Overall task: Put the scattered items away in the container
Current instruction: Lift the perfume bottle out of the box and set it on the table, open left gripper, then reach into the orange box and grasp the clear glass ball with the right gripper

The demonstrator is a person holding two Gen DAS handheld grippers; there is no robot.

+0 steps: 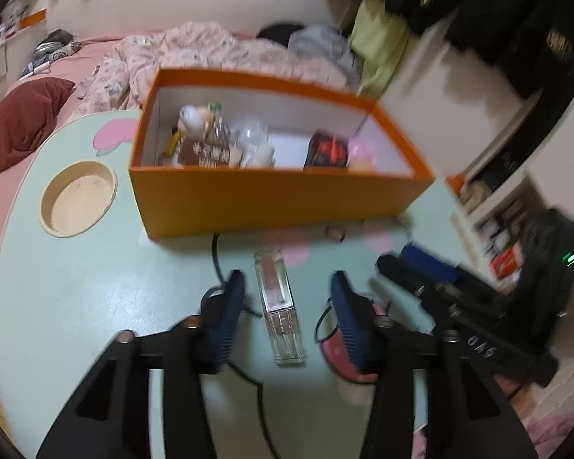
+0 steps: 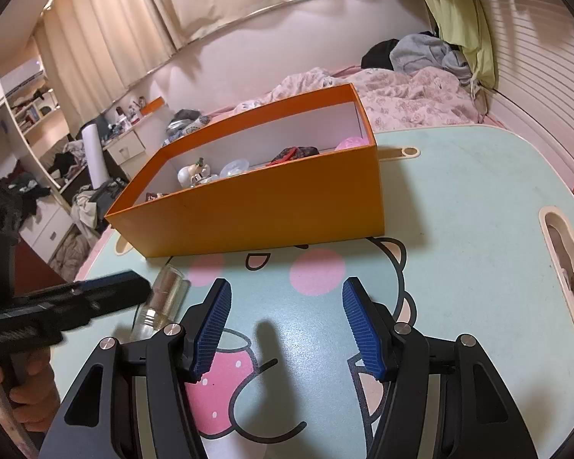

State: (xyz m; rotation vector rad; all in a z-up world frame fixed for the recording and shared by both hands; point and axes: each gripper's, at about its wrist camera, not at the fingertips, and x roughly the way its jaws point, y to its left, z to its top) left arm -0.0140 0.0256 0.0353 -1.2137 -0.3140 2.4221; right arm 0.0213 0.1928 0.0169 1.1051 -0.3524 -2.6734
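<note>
A clear glass bottle lies flat on the pale green table, pointing toward the orange box. My left gripper is open, its blue pads either side of the bottle, not touching it. The box holds several items, among them a white figurine and a dark red pouch. In the right wrist view the bottle lies at the left, partly hidden behind the left gripper's body. My right gripper is open and empty above the cartoon print, near the box.
A round cup recess sits in the table left of the box, a slot handle at its right edge. The right gripper's body is close on the right. A bed with a pink quilt lies behind the table.
</note>
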